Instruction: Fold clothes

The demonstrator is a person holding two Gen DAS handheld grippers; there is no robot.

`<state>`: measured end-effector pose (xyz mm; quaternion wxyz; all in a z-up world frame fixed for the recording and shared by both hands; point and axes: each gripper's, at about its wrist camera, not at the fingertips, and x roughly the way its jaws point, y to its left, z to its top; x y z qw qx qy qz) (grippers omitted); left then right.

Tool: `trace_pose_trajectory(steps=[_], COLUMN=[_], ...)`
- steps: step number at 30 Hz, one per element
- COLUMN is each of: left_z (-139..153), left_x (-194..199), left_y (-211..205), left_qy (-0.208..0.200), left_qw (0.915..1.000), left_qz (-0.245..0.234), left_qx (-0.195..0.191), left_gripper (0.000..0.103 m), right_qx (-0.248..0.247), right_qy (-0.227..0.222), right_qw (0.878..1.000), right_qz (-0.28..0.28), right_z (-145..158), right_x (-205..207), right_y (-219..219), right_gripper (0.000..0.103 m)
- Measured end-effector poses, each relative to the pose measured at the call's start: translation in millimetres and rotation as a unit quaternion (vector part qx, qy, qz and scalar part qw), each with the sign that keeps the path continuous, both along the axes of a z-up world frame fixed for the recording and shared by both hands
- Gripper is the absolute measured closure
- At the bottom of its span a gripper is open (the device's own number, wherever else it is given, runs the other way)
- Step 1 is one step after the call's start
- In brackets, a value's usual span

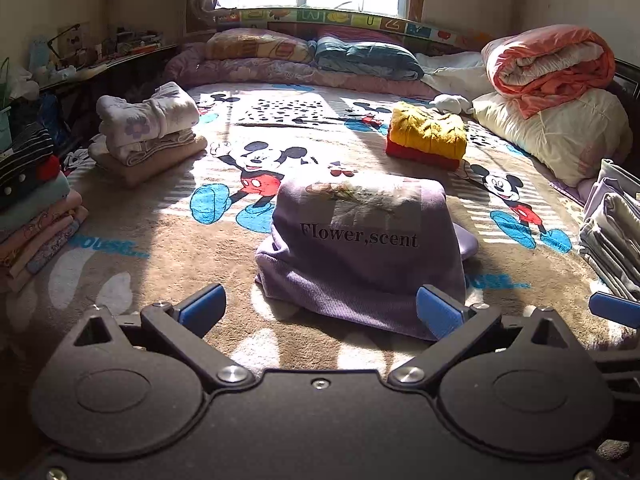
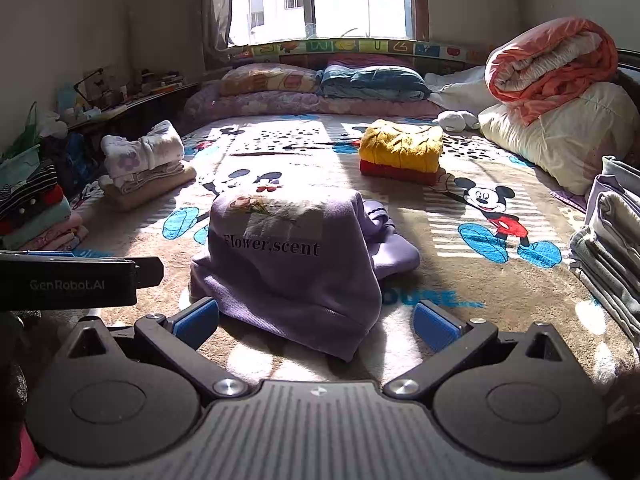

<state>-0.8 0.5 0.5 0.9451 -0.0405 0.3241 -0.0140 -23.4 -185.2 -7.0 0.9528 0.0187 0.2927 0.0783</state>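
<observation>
Left gripper (image 1: 320,310) sits low over the blanket (image 1: 152,240), jaws spread wide, nothing between the blue pads (image 1: 202,308). Far off to its left – a stack of folded clothes (image 1: 38,220) at the bed edge, a dark striped piece on top. Ahead-left of it, another folded pile (image 1: 148,132), white flowered piece on top, tan one at the bottom. Straight ahead of the left gripper, just past the pad tips, the purple sweatshirt (image 1: 360,256) lies folded in a hump, "Flower,scent" print facing the gripper; its ribbed hem reaches down close to the right pad, contact unclear. Further ahead and to the right, the yellow sweater (image 1: 428,130) folded on top of a red one (image 1: 420,157). Far right of the gripper, a pink quilt (image 1: 548,64) rolled on a cream pillow (image 1: 560,132), and nearer, a grey folded stack (image 1: 612,236).

Right gripper (image 2: 318,322) also low over the blanket (image 2: 500,312), jaws wide apart – empty. The left gripper's black body (image 2: 68,282) shows just to its left, alongside. The sweatshirt (image 2: 288,264) is right in front, a bit left of centre, hem near the left blue pad (image 2: 198,320); a purple sleeve or back part (image 2: 390,248) sticks out on the right side of the fold. Yellow sweater (image 2: 400,148) well beyond, ahead-right. Grey stack (image 2: 608,248) at far right.
</observation>
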Motion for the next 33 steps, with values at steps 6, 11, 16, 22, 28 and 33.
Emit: trace_pose_trajectory(steps=[6, 11, 16, 22, 28, 33], left_z=[1.6, 3.2, 6.1, 7.2, 9.0, 11.6], left_x=[-2.5, -7.1, -10.6, -14.2, -16.6, -19.1], left_y=[1.5, -1.6, -1.0, -3.7, -4.9, -6.9], left_qy=[-0.002, -0.004, -0.005, -0.007, -0.008, -0.012], left_qw=[1.0, 1.0, 0.9999, 0.9999, 0.9999, 0.9998], left_qz=[-0.004, -0.007, -0.011, -0.01, -0.011, -0.012], left_qx=[0.0, 0.0, -0.001, 0.001, 0.003, 0.006], left_gripper=[0.0, 0.0, 0.0, 0.0, 0.0, 0.0], right_qx=[0.002, -0.001, -0.002, -0.004, -0.003, 0.0], right_qy=[0.002, -0.002, -0.005, -0.008, -0.011, -0.013], right_qw=[1.0, 1.0, 1.0, 1.0, 1.0, 1.0], right_qz=[0.001, -0.002, -0.002, 0.001, 0.003, 0.003], right_z=[0.8, 3.6, 6.3, 8.5, 10.9, 12.0], right_x=[0.2, -5.3, -7.8, -10.6, -13.8, -15.0], right_y=[-1.2, 0.0, 1.2, 2.7, 2.4, 1.9], right_gripper=[0.0, 0.0, 0.0, 0.0, 0.0, 0.0])
